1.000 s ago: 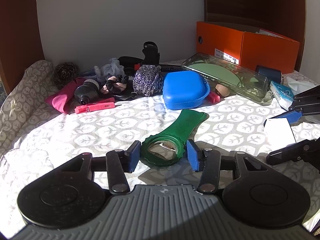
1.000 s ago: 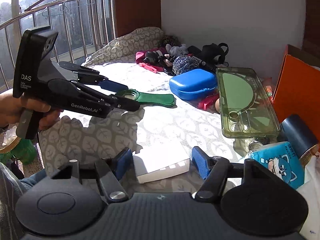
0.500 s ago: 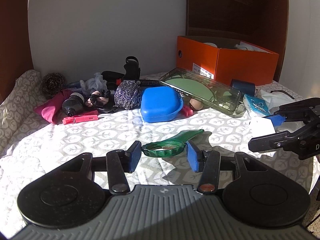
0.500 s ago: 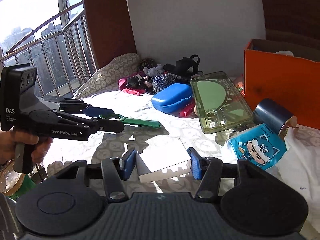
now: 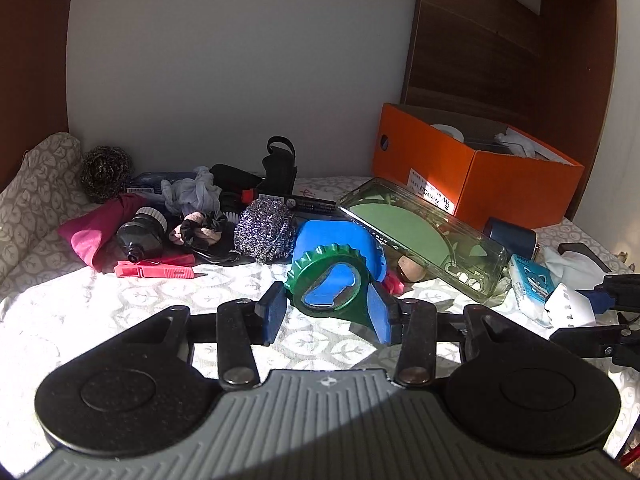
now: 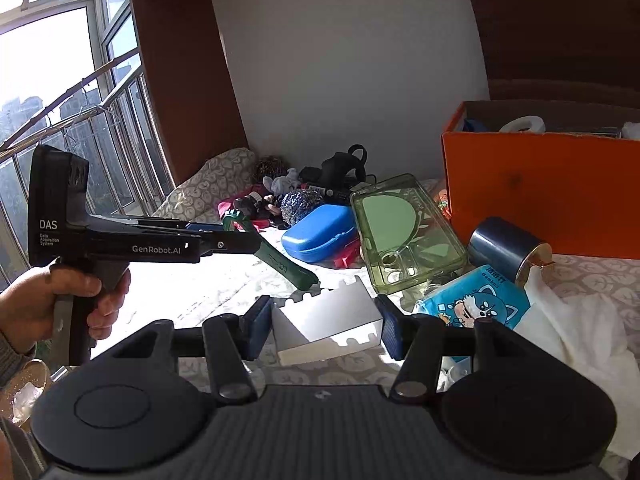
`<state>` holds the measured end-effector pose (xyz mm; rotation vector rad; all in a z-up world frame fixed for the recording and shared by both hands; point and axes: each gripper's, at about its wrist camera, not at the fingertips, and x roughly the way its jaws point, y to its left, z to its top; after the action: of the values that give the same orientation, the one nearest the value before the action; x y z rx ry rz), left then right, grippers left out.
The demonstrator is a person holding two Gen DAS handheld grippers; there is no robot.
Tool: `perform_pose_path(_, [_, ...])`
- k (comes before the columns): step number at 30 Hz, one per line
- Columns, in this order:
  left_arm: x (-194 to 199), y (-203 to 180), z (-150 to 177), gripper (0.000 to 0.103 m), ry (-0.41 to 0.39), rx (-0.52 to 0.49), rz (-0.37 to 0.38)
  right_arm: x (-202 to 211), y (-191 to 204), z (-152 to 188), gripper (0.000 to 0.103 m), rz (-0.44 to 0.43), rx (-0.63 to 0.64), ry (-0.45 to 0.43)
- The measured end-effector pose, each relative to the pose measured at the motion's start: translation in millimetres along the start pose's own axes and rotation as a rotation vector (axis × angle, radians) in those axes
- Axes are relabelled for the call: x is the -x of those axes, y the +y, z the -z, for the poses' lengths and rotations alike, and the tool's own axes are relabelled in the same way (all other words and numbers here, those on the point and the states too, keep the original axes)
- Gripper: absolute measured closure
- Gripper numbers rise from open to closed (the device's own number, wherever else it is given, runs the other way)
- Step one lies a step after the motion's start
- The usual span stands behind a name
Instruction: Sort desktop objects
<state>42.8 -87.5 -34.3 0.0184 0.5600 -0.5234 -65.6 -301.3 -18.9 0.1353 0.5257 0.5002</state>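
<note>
My left gripper (image 5: 326, 314) is shut on a green bottle opener (image 5: 332, 292) and holds it tilted up above the leaf-patterned cloth; in the right wrist view the opener (image 6: 280, 258) hangs down from the left gripper (image 6: 224, 236). My right gripper (image 6: 326, 326) is shut on a white box (image 6: 328, 326) and holds it off the cloth; the box (image 5: 570, 306) shows at the right edge of the left wrist view. An open orange cardboard box (image 5: 472, 172) stands at the back right.
A blue case (image 5: 336, 240), a green transparent phone case (image 5: 424, 236), a steel scourer (image 5: 264, 232), a pink clip (image 5: 154, 270), a dark roll (image 6: 508, 246), a blue tissue pack (image 6: 476, 302) and white cloth (image 6: 568, 328) lie on the cloth. A window and railing are at the left.
Both grippers have risen from the cloth. The green opener now tilts up in the left gripper, and the white box is lifted in the right.
</note>
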Motion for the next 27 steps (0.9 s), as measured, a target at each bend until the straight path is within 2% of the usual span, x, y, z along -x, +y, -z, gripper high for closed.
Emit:
perform_pose_path(4, [-24, 13, -2, 0.058, 0.069, 0.103, 0.002, 5, 0, 1, 0.050, 0.005, -0.012, -0.007])
perform_pose_path(6, [-27, 14, -1, 0.045, 0.070, 0.120, 0.008, 6, -2, 0, 0.049, 0.007, -0.019, -0.013])
perform_pose_path(7, [-28, 12, -1, 0.044, 0.074, 0.114, 0.000, 7, -3, 0, 0.049, 0.006, -0.023, -0.016])
perform_pose_path(9, [-29, 8, 1, 0.029, 0.081, 0.095, -0.015, 8, -4, 0, 0.049, 0.006, -0.030, -0.020])
perform_pose_path(15, [-35, 8, 4, 0.023, 0.095, 0.116, -0.071, 4, -6, 3, 0.049, 0.000, -0.040, -0.018])
perform_pose_path(17, [-36, 8, 5, 0.025, 0.095, 0.102, -0.072, 3, -5, 3, 0.049, -0.003, -0.040, -0.017])
perform_pose_path(19, [-38, 8, 6, 0.034, 0.103, 0.067, -0.080, 4, -5, 4, 0.049, -0.007, -0.045, -0.020])
perform_pose_path(20, [-38, 7, 7, 0.042, 0.096, 0.035, -0.085, 4, -5, 4, 0.049, -0.008, -0.046, -0.020])
perform_pose_path(21, [-37, 9, 7, 0.044, 0.099, 0.014, -0.078, 5, -5, 4, 0.049, -0.008, -0.049, -0.022])
perform_pose_path(22, [-36, 12, 7, 0.045, 0.106, -0.001, -0.052, 6, -5, 4, 0.049, -0.008, -0.052, -0.027])
perform_pose_path(23, [-33, 14, 7, 0.051, 0.112, -0.024, -0.033, 6, -5, 4, 0.049, -0.011, -0.056, -0.028])
perform_pose_path(27, [-24, 17, 11, 0.054, 0.124, -0.094, 0.064, 4, -8, 4, 0.049, -0.019, -0.080, -0.033])
